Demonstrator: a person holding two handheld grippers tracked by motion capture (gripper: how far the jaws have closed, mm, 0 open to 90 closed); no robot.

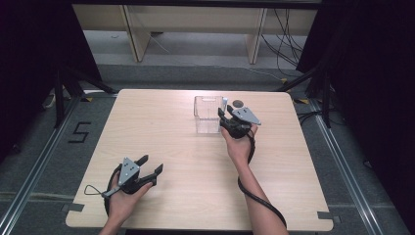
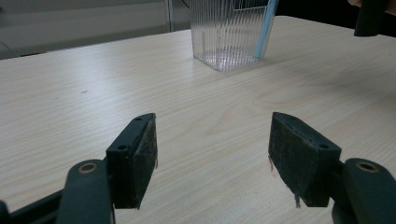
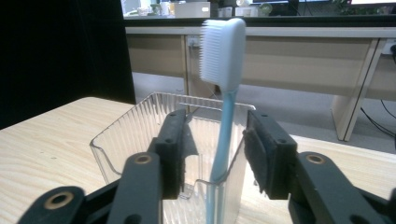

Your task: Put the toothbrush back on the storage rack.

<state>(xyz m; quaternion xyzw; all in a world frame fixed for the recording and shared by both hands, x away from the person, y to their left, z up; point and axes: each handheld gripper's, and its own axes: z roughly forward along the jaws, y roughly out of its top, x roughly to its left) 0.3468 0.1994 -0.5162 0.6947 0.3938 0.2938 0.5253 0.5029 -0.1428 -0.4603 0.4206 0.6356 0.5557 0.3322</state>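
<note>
A clear ribbed plastic container (image 1: 207, 115) stands on the far middle of the wooden table (image 1: 161, 132). A toothbrush (image 3: 223, 70) with a light blue handle and a white head stands upright in it, leaning in the near corner. My right gripper (image 1: 224, 110) is at the container's right side. In the right gripper view its jaws stand apart on either side of the handle, open and not touching it. My left gripper (image 1: 150, 165) hovers open over the near left of the table with nothing between its jaws. The left gripper view shows the container (image 2: 229, 32) ahead of it.
A small dark round spot (image 1: 238, 104) lies on the table just behind the right gripper. Black curtains hang at both sides. Beyond the table's far edge stand light wooden furniture legs (image 1: 134, 34) and loose cables (image 1: 286, 36) on the floor.
</note>
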